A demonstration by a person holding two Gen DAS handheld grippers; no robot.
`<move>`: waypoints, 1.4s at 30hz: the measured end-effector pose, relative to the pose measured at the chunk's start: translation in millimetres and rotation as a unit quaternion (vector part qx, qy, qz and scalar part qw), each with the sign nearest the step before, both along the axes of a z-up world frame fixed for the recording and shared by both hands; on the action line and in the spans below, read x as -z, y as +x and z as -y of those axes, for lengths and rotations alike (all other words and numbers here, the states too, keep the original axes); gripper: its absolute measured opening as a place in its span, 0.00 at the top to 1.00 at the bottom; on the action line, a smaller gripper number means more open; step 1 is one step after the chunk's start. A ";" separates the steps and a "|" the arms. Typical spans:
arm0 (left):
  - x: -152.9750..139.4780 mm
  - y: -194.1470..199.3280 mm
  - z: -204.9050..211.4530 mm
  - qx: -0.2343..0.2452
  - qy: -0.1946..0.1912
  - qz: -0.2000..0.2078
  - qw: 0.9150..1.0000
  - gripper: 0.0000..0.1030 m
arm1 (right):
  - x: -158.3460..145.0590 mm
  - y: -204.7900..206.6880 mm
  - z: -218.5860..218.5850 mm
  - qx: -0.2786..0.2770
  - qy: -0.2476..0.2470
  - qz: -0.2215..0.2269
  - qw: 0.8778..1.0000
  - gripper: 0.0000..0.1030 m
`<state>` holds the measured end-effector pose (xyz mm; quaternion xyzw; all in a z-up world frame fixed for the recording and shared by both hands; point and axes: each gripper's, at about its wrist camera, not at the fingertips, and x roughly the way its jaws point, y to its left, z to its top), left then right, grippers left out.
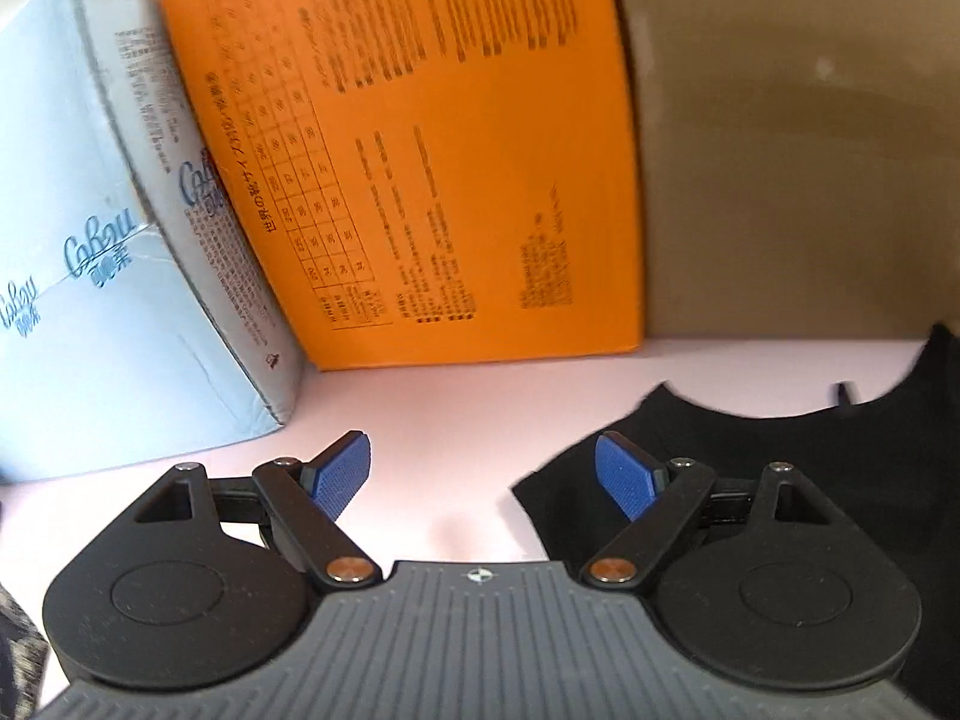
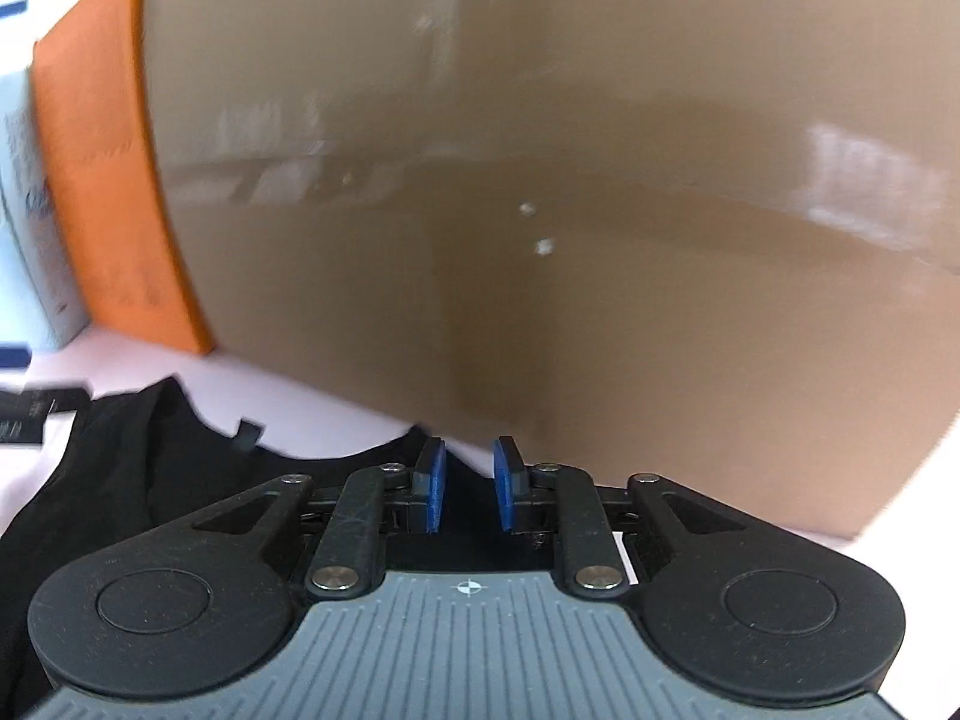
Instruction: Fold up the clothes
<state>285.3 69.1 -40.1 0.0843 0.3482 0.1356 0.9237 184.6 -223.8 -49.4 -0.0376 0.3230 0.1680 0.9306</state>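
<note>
A black sleeveless top (image 1: 810, 468) lies flat on the pale table, its scooped neckline facing the far boxes. My left gripper (image 1: 483, 477) is wide open and empty, low over the table at the garment's left shoulder strap; the right pad (image 1: 624, 480) sits over the black cloth. In the right wrist view the same top (image 2: 138, 468) spreads to the left and under my right gripper (image 2: 468, 486). Its blue pads stand a narrow gap apart over the garment's far right strap. Nothing shows between them.
An orange shoe box (image 1: 432, 150) and a pale blue tissue pack (image 1: 102, 276) stand at the back left. A brown cardboard box (image 2: 570, 210) stands close behind the garment. A patterned cloth (image 1: 18, 654) shows at the lower left edge.
</note>
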 end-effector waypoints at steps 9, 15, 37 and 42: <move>2.9 19.1 -7.6 -0.003 0.028 -0.013 1.000 0.20 | 8.8 22.1 -11.0 -0.026 0.016 -0.017 0.999 0.86; -11.3 -40.7 -65.1 -0.052 -0.066 -0.024 0.996 0.20 | -2.3 -10.0 30.3 0.009 0.013 -0.030 0.999 0.68; -25.8 -236.9 -7.9 0.112 -0.239 -0.097 0.960 0.19 | -9.4 -257.1 172.6 0.108 0.109 -0.101 0.983 0.12; -28.3 -250.7 23.0 0.233 -0.288 -0.130 0.920 0.19 | -14.0 -285.3 154.0 0.097 0.123 -0.055 0.986 0.08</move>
